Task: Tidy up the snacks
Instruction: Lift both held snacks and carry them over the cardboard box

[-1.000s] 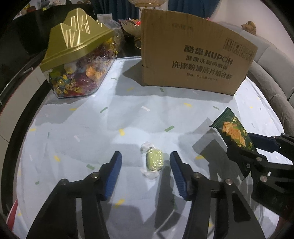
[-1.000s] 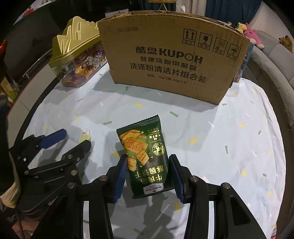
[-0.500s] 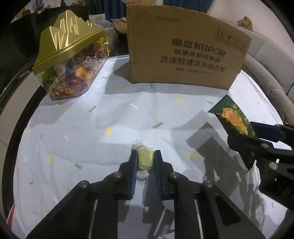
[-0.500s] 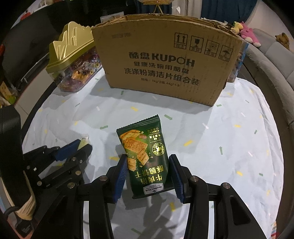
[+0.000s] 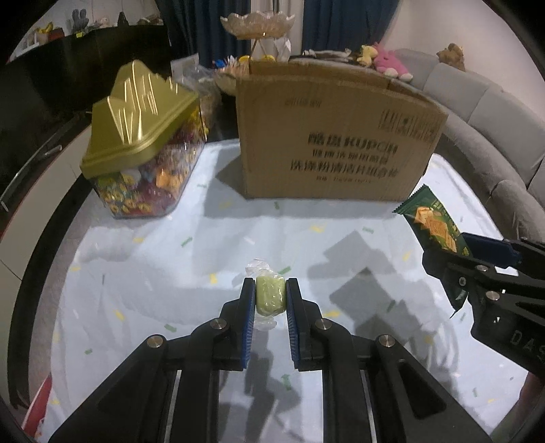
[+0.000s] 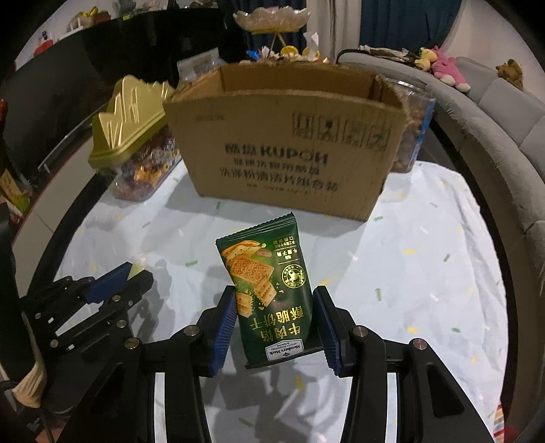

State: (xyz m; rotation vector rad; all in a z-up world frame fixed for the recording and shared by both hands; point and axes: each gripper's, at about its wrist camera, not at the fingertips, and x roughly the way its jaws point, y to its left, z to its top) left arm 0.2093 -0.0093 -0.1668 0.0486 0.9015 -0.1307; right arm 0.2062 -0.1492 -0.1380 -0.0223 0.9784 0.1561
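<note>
My left gripper is shut on a small pale green wrapped candy and holds it above the white tablecloth. My right gripper is shut on a dark green cracker packet, held upright; that packet also shows at the right of the left wrist view. A brown cardboard box with an open top stands at the back of the table. A clear candy jar with a gold lid stands left of the box.
The round table has a dark rim. A grey sofa curves along the right. A clear jar of snacks stands behind the box's right side. A glass tiered dish stands behind the box.
My left gripper closed on the green candy and lifted it off the cloth. Both grippers have risen, so the box's open top now shows. The right gripper still holds the packet.
</note>
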